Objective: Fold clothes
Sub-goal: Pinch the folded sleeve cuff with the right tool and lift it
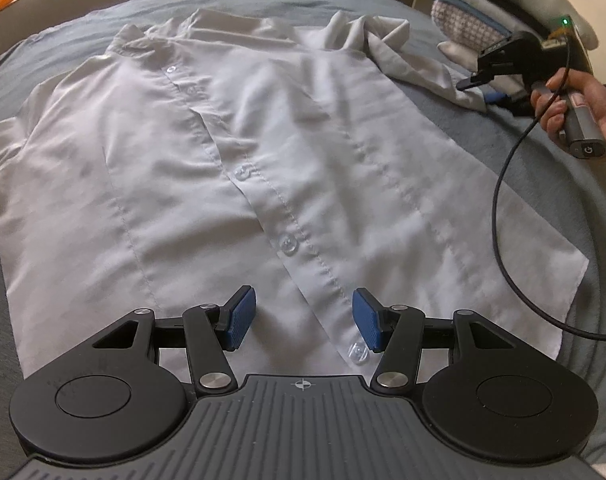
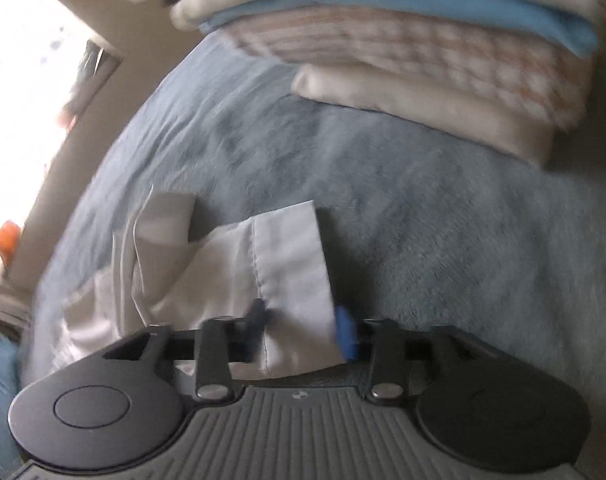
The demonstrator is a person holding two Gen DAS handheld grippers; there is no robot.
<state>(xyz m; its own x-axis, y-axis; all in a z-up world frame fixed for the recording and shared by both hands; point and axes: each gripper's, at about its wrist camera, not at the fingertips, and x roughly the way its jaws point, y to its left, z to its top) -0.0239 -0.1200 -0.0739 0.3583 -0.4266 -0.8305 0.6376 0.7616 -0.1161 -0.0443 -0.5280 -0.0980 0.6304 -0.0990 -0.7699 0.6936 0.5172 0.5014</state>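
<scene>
A white button-up shirt [image 1: 239, 168] lies face up and spread out on the grey-blue bed cover [image 1: 515, 148]. My left gripper [image 1: 304, 320] hovers over the bottom hem by the lowest button [image 1: 357, 351], open, with nothing between its blue pads [image 1: 241, 318]. Far right, a hand [image 1: 583, 96] holds my right gripper [image 1: 473, 80] at the end of the shirt's crumpled right sleeve [image 1: 407, 52]. In the blurred right wrist view, the sleeve cuff [image 2: 291, 264] runs between the jaws of the right gripper [image 2: 301, 326]. A pad presses on each side of the cuff.
A stack of folded clothes [image 2: 423, 60] in white, blue and checked cloth sits on the bed just beyond the sleeve, also visible as a pile [image 1: 475, 12] at top right. A black cable [image 1: 499, 208] loops from the right gripper over the bed. A bright window [image 2: 19, 80] is at left.
</scene>
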